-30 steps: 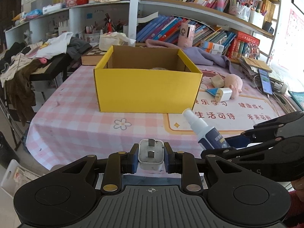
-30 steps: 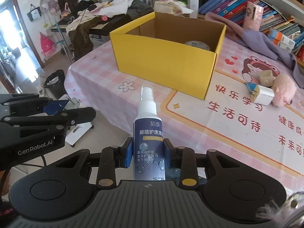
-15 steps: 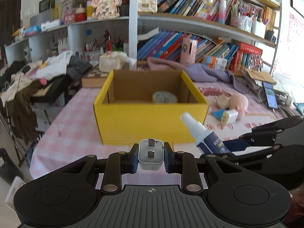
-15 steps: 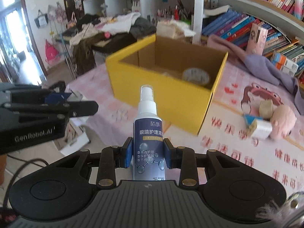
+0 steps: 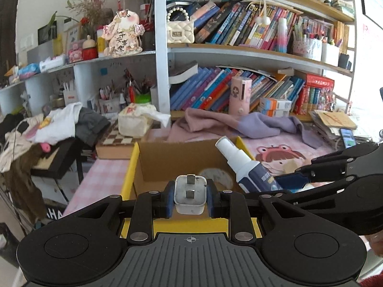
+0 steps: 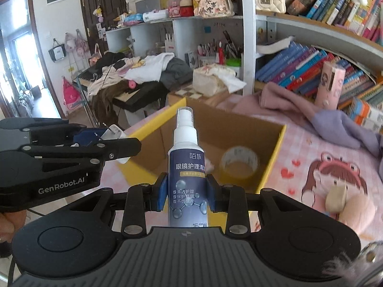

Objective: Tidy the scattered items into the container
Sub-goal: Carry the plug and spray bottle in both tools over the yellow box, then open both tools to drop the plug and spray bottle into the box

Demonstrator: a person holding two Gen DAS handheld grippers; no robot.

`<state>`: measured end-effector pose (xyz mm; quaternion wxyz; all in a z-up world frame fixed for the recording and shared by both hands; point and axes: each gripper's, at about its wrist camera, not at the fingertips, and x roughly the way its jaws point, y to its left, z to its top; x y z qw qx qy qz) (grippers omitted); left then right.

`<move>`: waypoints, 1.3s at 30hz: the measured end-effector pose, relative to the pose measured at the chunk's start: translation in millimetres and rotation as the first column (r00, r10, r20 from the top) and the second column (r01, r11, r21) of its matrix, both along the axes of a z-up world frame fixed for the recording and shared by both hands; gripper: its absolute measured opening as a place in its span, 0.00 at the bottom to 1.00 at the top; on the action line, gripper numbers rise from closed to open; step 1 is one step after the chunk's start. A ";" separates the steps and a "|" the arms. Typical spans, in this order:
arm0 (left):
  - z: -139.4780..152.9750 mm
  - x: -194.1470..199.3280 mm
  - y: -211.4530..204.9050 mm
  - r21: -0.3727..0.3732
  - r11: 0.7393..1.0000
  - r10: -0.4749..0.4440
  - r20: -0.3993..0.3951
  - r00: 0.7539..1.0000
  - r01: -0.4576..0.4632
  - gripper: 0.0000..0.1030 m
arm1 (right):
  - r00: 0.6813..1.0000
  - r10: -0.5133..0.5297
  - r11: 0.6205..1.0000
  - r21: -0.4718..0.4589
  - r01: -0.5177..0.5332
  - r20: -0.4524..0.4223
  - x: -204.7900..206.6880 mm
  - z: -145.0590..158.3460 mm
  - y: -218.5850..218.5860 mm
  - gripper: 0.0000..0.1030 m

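Note:
My left gripper (image 5: 190, 197) is shut on a white plug adapter (image 5: 190, 195), held over the near wall of the yellow cardboard box (image 5: 130, 167). My right gripper (image 6: 186, 192) is shut on a blue and white spray bottle (image 6: 187, 174), held upright over the box's near side (image 6: 278, 148). The bottle also shows in the left wrist view (image 5: 244, 165), and the adapter in the right wrist view (image 6: 115, 131). A roll of tape (image 6: 240, 160) lies inside the box.
A pink plush toy (image 6: 354, 210) and a beige block (image 6: 337, 197) lie on the table mat right of the box. A purple cloth (image 5: 239, 123), a tissue box (image 5: 134, 124) and a chessboard (image 5: 115, 138) sit behind it. Bookshelves stand at the back.
Both grippers have moved forward and up with their objects, from in front of the box to over its near edge. The box's inside and the tape roll have come into view.

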<state>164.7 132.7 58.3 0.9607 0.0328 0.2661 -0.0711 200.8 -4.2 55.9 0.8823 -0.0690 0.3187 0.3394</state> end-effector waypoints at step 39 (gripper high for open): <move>-79.7 106.9 -0.2 0.155 0.987 0.084 -0.262 0.961 -0.044 0.59 | 0.954 0.163 0.938 -0.260 -0.228 -0.251 189.6 -106.8 133.8 0.44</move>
